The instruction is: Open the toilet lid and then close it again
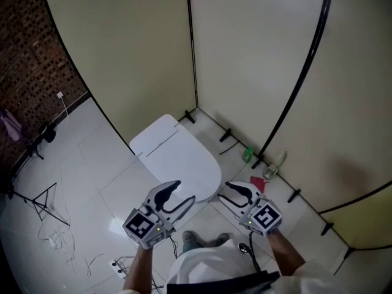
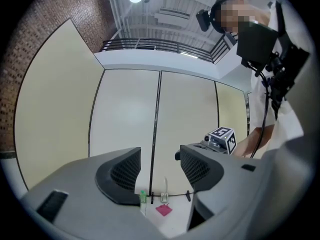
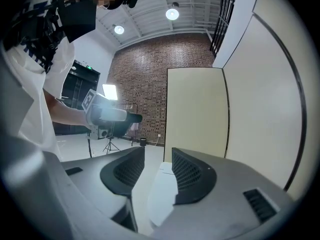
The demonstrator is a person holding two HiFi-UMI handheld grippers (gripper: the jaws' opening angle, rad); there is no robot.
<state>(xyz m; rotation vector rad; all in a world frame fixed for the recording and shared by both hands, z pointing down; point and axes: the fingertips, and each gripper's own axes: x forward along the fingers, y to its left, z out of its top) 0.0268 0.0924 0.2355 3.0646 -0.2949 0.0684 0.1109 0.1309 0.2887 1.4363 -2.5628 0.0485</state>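
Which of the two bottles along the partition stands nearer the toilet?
The green bottle. The clear bottle stands farther right, away from the toilet.

The head view looks steeply down from close above on the toilet lid (image 1: 177, 155), the left tongs (image 1: 182, 195) and the right tongs (image 1: 225, 193), while the left gripper view faces level at the cream partition (image 2: 127, 114) and the right gripper view looks across the lid to the brick wall (image 3: 142, 74), each glimpsing the other tongs.

A mock toilet stall in a studio hall: freestanding cream panels (image 1: 135, 54), brick wall (image 1: 24, 54), tripod (image 1: 44, 201), white toilet (image 1: 177, 155).
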